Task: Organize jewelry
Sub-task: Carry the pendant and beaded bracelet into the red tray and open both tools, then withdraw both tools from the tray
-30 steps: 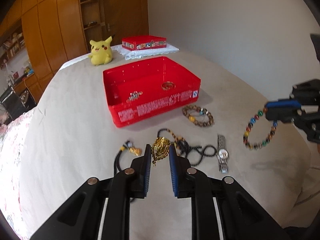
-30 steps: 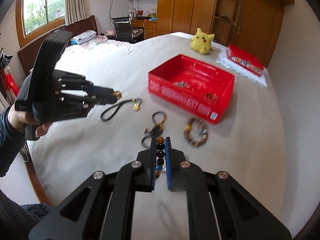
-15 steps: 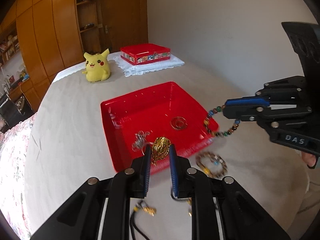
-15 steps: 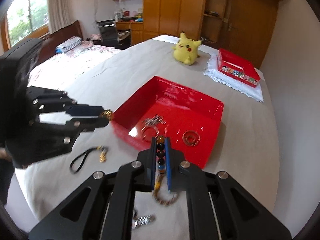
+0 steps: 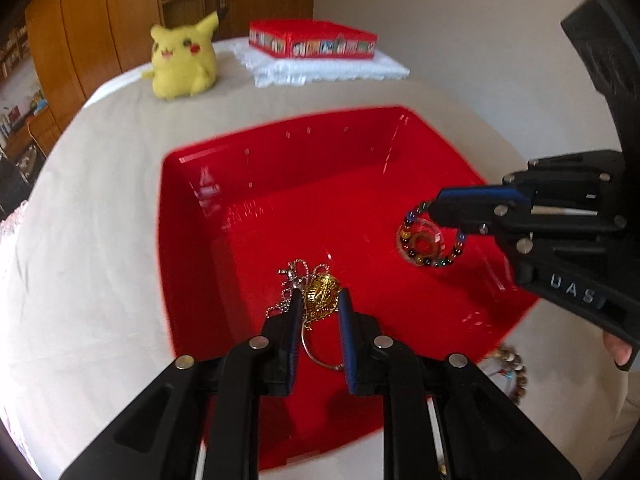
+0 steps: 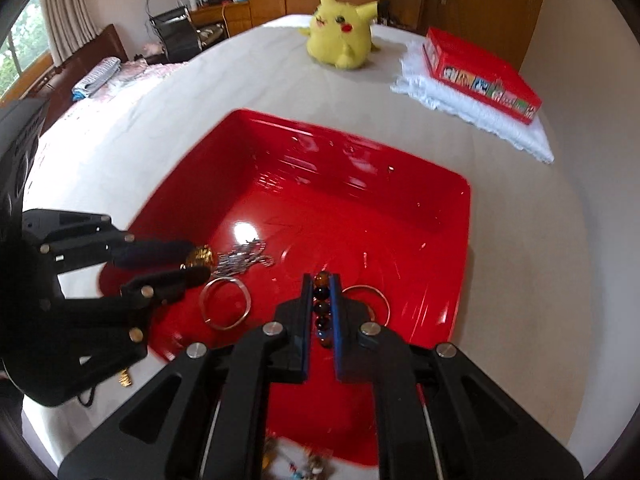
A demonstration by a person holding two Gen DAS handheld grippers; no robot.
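Observation:
A red tray (image 5: 168, 248) lies on the beige bedspread, with a silver chain (image 5: 289, 280) and a gold bangle (image 6: 370, 294) inside. Above its near part my left gripper (image 5: 320, 300) is shut on a gold pendant (image 5: 322, 294), and a silver key ring (image 5: 316, 350) hangs below it. My right gripper (image 6: 322, 284) is shut on a multicoloured bead bracelet (image 6: 322, 302). In the left wrist view that bracelet (image 5: 430, 242) dangles from the right gripper (image 5: 438, 206) over the bangle. In the right wrist view the left gripper (image 6: 200, 266) hovers beside the chain (image 6: 244, 258) over the red tray (image 6: 460, 260).
A yellow plush toy (image 5: 182, 62) and a red tin box (image 5: 312, 38) on a white cloth sit beyond the tray. A brown bead bracelet (image 5: 510, 364) and a black cord with a gold charm (image 6: 124, 380) lie on the spread in front of it. Wooden cupboards stand behind.
Both grippers have travelled forward and lower, from over the loose jewelry to above the inside of the red tray, carrying the pendant and the bead bracelet. Neither grip has changed.

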